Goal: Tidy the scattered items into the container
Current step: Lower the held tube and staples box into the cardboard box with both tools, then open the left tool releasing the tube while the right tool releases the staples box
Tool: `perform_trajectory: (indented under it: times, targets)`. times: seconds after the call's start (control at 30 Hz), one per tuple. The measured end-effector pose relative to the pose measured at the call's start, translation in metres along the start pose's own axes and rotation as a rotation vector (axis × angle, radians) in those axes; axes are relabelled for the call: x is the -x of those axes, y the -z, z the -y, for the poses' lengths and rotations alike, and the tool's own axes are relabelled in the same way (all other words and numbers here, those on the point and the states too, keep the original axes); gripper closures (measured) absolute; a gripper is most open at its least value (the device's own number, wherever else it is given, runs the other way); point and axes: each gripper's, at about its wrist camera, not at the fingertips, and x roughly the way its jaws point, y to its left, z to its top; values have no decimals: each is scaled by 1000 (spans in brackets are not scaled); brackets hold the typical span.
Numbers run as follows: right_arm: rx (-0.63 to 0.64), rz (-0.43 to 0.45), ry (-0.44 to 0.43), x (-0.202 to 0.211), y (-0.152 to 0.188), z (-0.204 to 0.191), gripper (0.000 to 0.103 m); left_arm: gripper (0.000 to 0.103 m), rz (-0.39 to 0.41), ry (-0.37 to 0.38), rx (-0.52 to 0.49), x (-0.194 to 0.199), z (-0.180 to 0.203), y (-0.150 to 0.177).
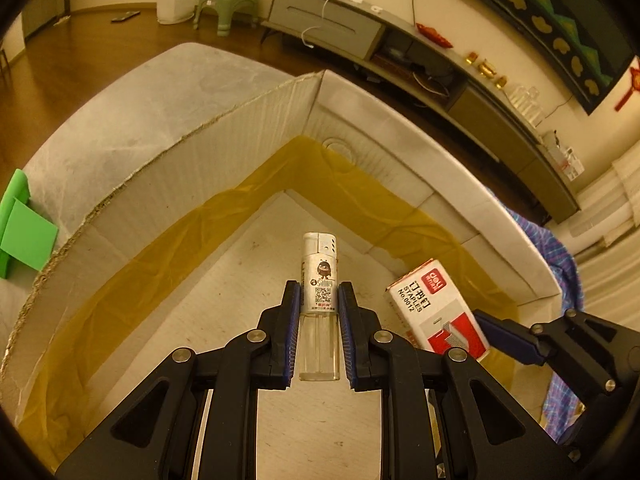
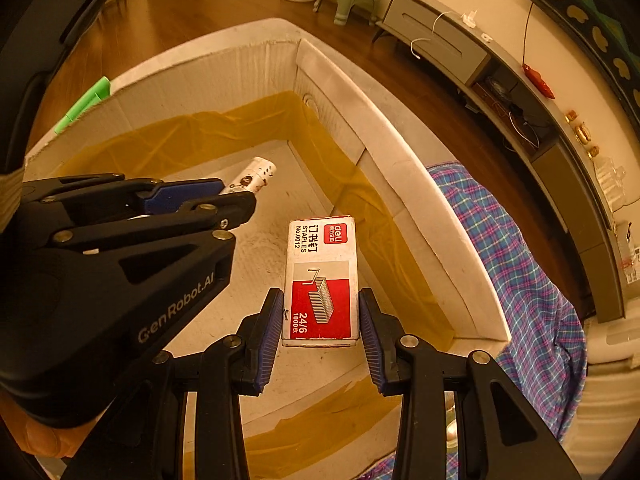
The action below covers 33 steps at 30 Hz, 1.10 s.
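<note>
L jaws clamp lighter (image 1: 319, 280), R jaws clamp staples box (image 2: 320, 280), carton (image 1: 400, 120) floor bare.

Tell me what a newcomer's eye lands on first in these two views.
First, the red and white staples box clamped in the right gripper, held over the open cardboard box. Next, the lighter pinched upright in the left gripper, also above the box's floor. Then the yellowish tape banding the inner walls, and the blue plaid cloth beside the box.
</note>
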Motion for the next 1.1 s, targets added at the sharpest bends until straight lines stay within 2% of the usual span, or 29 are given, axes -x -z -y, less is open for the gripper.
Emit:
perform_trajectory:
  times: [0.23,0.8,0.97,1.1]
  targets:
    - [22,-27,34,-5,-1,-4,64,83,-31,3,0,-8,1,5]
    - [12,-47,58,2,7,-6,64,83,-35,57,24,-4,-6,0]
    - [-6,-45,57,5,8,-3,63,77,-37,80,52,-1,-15,-5]
    - [-28,-32,49,12,12,-2,63,76,-38,112,76,5,-25,-10]
